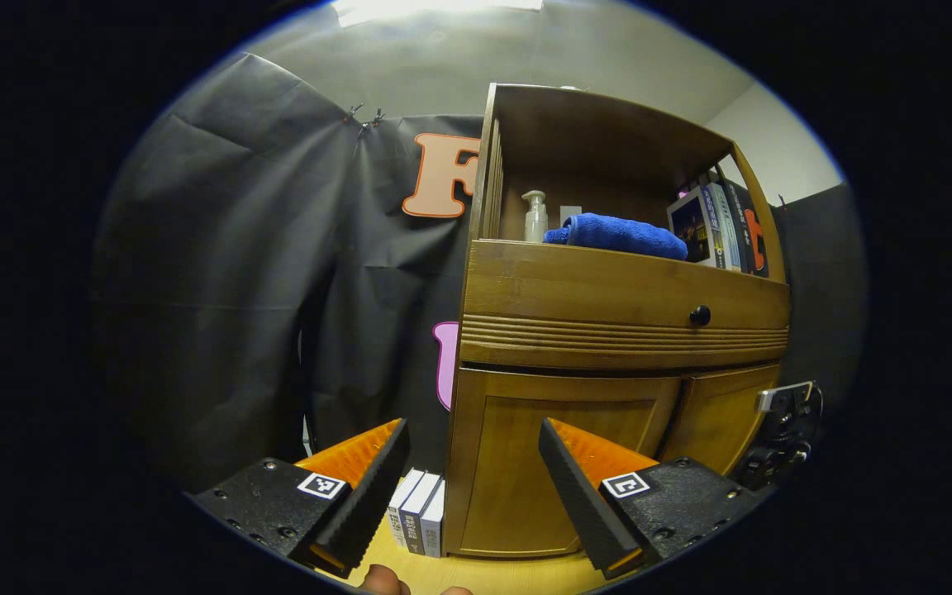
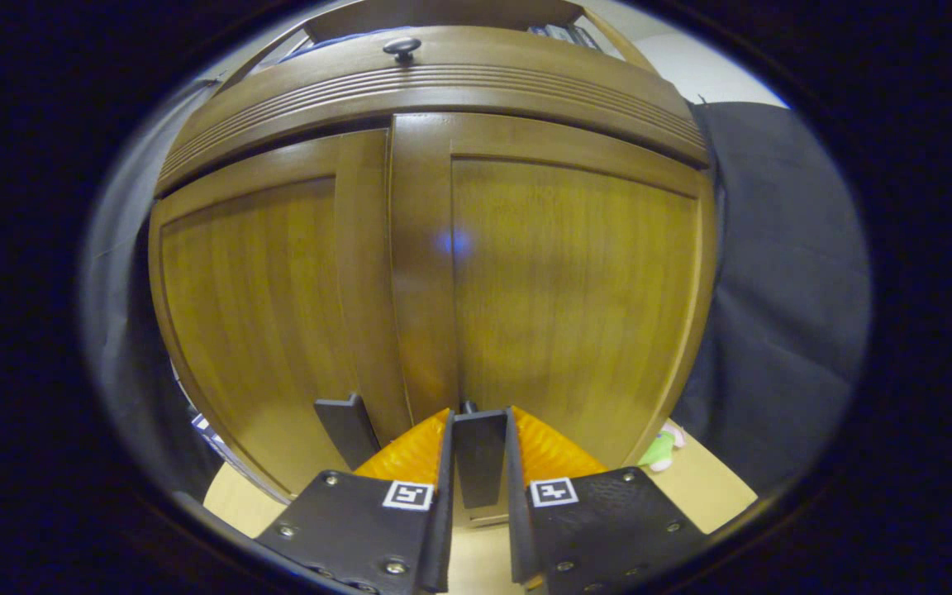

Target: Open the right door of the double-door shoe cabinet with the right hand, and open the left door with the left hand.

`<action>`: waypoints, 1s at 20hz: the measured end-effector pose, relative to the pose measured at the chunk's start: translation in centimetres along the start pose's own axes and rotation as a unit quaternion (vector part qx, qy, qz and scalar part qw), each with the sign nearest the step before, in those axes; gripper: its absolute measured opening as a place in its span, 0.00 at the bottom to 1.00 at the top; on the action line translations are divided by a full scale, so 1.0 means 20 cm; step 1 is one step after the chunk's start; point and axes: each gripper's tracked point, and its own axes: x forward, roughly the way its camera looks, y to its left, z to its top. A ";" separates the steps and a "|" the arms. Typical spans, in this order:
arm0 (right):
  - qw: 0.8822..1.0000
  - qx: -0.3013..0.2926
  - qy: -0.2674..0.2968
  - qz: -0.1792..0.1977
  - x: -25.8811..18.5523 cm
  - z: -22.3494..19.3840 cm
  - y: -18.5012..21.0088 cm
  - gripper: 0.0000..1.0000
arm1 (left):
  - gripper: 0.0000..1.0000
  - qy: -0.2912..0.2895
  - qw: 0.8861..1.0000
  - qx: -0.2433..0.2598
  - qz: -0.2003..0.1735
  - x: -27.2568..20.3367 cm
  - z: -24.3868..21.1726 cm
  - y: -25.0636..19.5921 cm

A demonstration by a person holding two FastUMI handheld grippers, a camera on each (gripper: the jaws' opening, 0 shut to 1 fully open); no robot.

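The wooden shoe cabinet (image 1: 608, 289) has two lower doors that look closed. In the right gripper view, my right gripper (image 2: 480, 413) is shut on the dark handle (image 2: 478, 459) of the right door (image 2: 575, 289), with a finger on each side. The left door (image 2: 253, 314) has its own dark handle (image 2: 349, 430), which stands free just to the left. In the left gripper view, my left gripper (image 1: 473, 426) hangs open and empty, off the cabinet's left front corner and short of the left door (image 1: 608, 413). The right gripper (image 1: 786, 421) shows at the right door (image 1: 724, 413).
A drawer with a round knob (image 1: 700, 315) sits above the doors. The open shelf holds a pump bottle (image 1: 535, 216), a blue towel (image 1: 621, 234) and books (image 1: 716, 223). More books (image 1: 420, 512) stand left of the cabinet. A green soft thing (image 2: 659, 450) lies by its right side.
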 end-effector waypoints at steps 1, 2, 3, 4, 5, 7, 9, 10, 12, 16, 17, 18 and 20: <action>1.000 0.001 -0.001 -0.004 -0.03 -0.01 -0.01 0.29 | 0.97 0.001 1.000 -0.001 -0.002 -0.01 0.00 -0.01; 1.000 0.004 -0.002 -0.008 -0.08 -0.03 -0.04 0.29 | 0.97 0.002 1.000 -0.003 -0.005 -0.02 0.00 -0.02; 1.000 0.008 -0.002 -0.011 -0.11 -0.04 -0.05 0.29 | 0.97 0.003 1.000 -0.006 -0.008 -0.03 -0.01 -0.03; 1.000 0.012 -0.002 -0.012 -0.14 -0.04 -0.08 0.29 | 0.94 0.003 1.000 -0.008 -0.012 -0.03 -0.01 -0.04; 1.000 0.016 -0.001 -0.014 -0.17 -0.05 -0.09 0.28 | 0.97 0.003 1.000 -0.010 -0.017 -0.04 -0.01 -0.06; 1.000 0.021 0.000 -0.017 -0.22 -0.05 -0.13 0.28 | 0.97 0.003 1.000 -0.009 -0.025 -0.05 -0.02 -0.09; 1.000 0.021 0.001 -0.023 -0.27 -0.06 -0.17 0.28 | 0.97 0.006 0.999 -0.006 -0.039 -0.06 -0.03 -0.15; 0.999 0.020 0.001 -0.026 -0.29 -0.07 -0.19 0.28 | 0.97 0.008 0.999 -0.004 -0.046 -0.06 -0.04 -0.18; 0.999 0.019 0.000 -0.032 -0.34 -0.08 -0.23 0.28 | 0.97 0.011 0.998 -0.003 -0.062 -0.07 -0.05 -0.24; 0.999 0.027 0.000 -0.042 -0.43 -0.10 -0.32 0.28 | 0.97 0.013 0.996 -0.003 -0.090 -0.08 -0.08 -0.35; 0.999 0.030 0.001 -0.046 -0.45 -0.10 -0.34 0.28 | 0.95 0.014 0.995 -0.003 -0.097 -0.08 -0.09 -0.38; 0.998 0.031 0.000 -0.050 -0.47 -0.10 -0.37 0.28 | 0.97 0.016 0.995 -0.004 -0.103 -0.08 -0.09 -0.41; 0.998 0.032 0.001 -0.059 -0.51 -0.11 -0.42 0.28 | 0.97 0.019 0.993 -0.005 -0.116 -0.09 -0.11 -0.47</action>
